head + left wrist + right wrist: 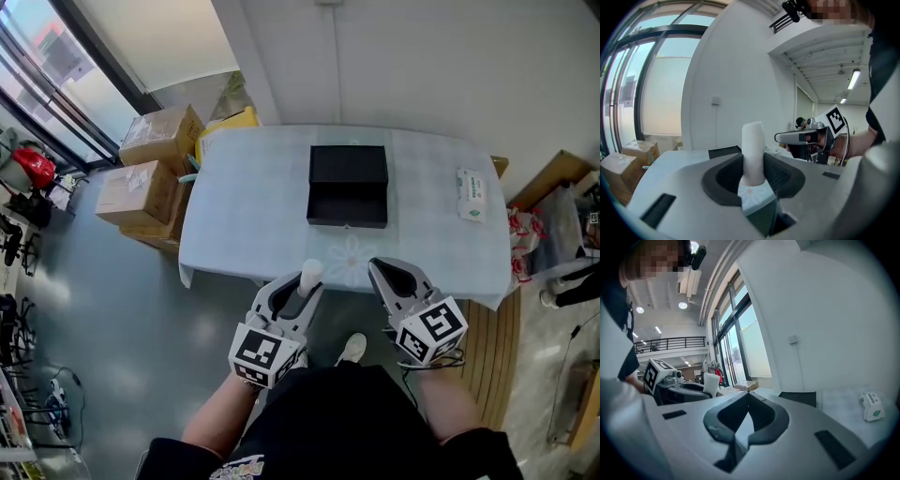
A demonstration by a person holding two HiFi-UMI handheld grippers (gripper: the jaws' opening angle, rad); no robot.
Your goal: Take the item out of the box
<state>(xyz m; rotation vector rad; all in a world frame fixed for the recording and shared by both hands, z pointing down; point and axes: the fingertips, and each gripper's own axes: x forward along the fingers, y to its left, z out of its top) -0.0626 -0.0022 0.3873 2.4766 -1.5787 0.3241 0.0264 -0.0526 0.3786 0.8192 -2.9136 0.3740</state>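
The white cylindrical item [310, 274] is out of the box, pinched upright between the pads of the left gripper [305, 283] at lower centre of the head view, over the near edge of the table [244, 206]. The left gripper view confirms the grip: the item [753, 152] stands between both ribbed pads, which press its lower part. The black box [348, 186] lies open at the table's centre, well apart from the item; whether it holds anything cannot be told. The right gripper [378, 265] sits just right of the left one. Only the right gripper view shows its jaws pressed together with nothing between them [748, 398]. A white packet [472, 194] lies near the table's right edge, and cardboard cartons [141, 178] stand on the floor at left.
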